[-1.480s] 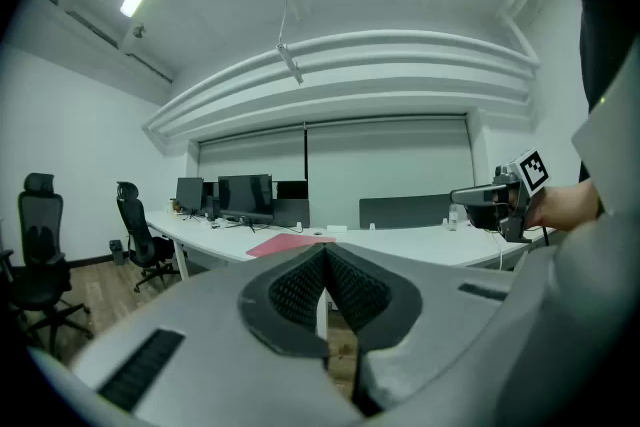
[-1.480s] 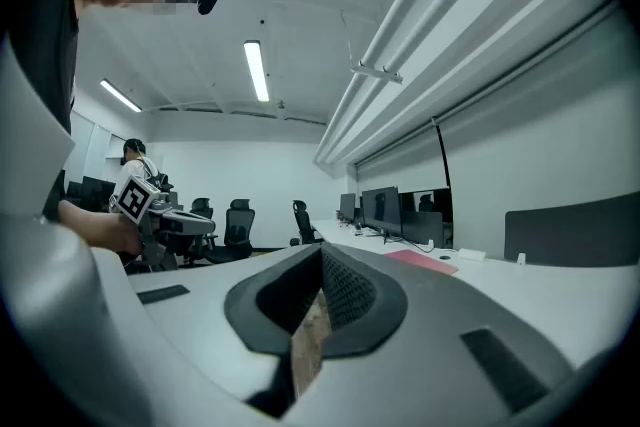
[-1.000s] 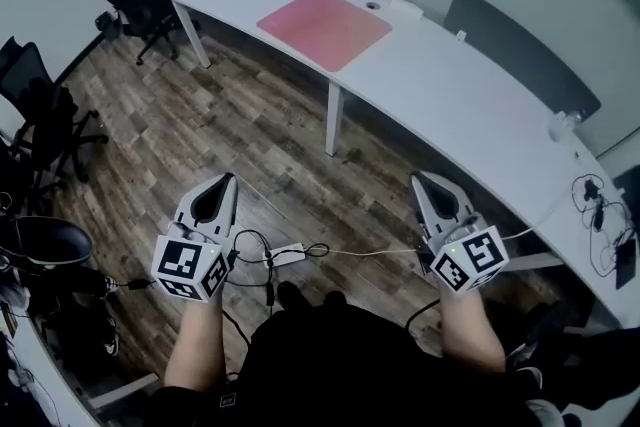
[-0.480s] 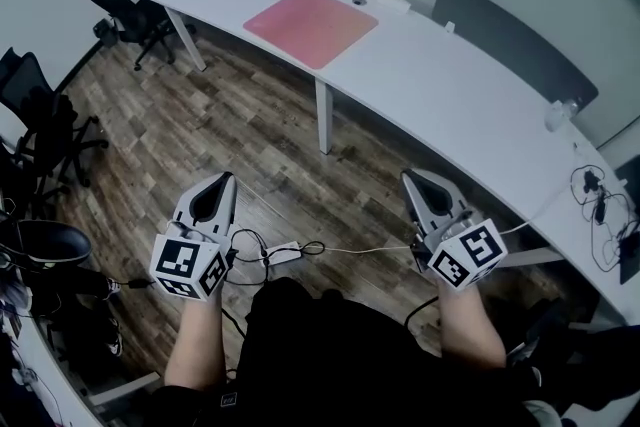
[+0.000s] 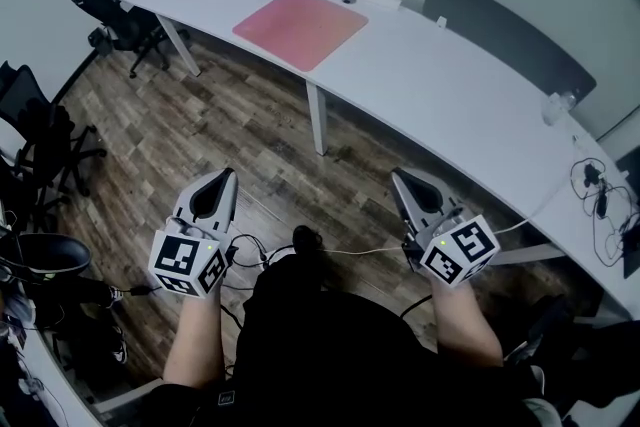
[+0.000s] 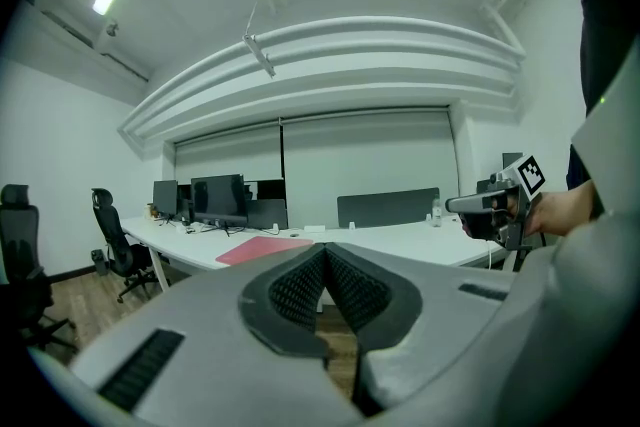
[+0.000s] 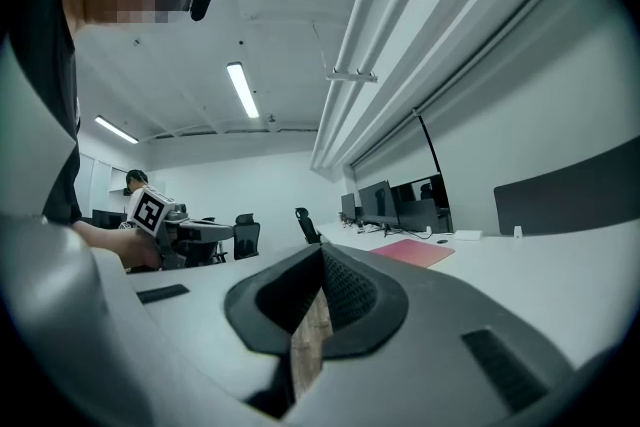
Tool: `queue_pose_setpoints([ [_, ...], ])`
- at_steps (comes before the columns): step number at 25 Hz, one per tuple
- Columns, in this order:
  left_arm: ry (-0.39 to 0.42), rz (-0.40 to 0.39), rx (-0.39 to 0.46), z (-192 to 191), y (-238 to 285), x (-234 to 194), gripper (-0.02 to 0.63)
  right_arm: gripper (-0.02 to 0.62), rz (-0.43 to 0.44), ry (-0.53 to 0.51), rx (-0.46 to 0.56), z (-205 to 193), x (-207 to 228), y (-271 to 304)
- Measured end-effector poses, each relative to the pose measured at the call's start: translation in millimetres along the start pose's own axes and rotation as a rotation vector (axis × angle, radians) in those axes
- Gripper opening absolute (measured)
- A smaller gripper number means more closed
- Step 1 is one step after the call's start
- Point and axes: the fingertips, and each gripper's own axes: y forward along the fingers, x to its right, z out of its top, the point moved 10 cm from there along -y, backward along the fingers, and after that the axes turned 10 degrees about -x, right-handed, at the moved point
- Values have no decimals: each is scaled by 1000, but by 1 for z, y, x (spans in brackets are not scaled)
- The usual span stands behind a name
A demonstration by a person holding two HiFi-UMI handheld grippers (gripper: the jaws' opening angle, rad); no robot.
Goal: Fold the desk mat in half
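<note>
The right tool (image 7: 322, 250) has its jaws together, with nothing between them. The pink desk mat (image 7: 413, 252) lies flat on the white surface (image 7: 540, 275). Monitors (image 7: 395, 200) stand beyond the mat. An office chair (image 7: 303, 221) and, farther off, the left tool (image 7: 228, 233) are to the mat's left.

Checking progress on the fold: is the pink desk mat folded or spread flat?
Spread flat. The pink desk mat lies as one single sheet on the white desk, with no doubled edge visible.
</note>
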Motion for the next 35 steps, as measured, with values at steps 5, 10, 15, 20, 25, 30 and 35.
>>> queue_pose_setpoints([
  [5, -17, 1, -5, -7, 20, -16, 5, -6, 1, 1, -23, -1, 13, 21],
  [10, -49, -6, -15, -13, 57, -48, 5, -6, -1, -7, -51, 4, 33, 60],
  [15, -56, -33, -22, -7, 113, -92, 5, -6, -21, -3, -77, 12, 65, 118],
  [20, -78, -79, -17, 16, 176, -154, 5, -6, -12, 0, -138, 31, 95, 203],
  [25, -87, -92, -20, 32, 229, -210, 5, -6, 16, -36, -196, 52, 119, 283],
  [30, -117, -100, -29, 35, 267, -263, 5, -6, 47, -64, -228, 70, 129, 354],
  [35, -120, -108, -12, 41, 290, -299, 5, -6, 71, -91, -247, 87, 133, 398],
])
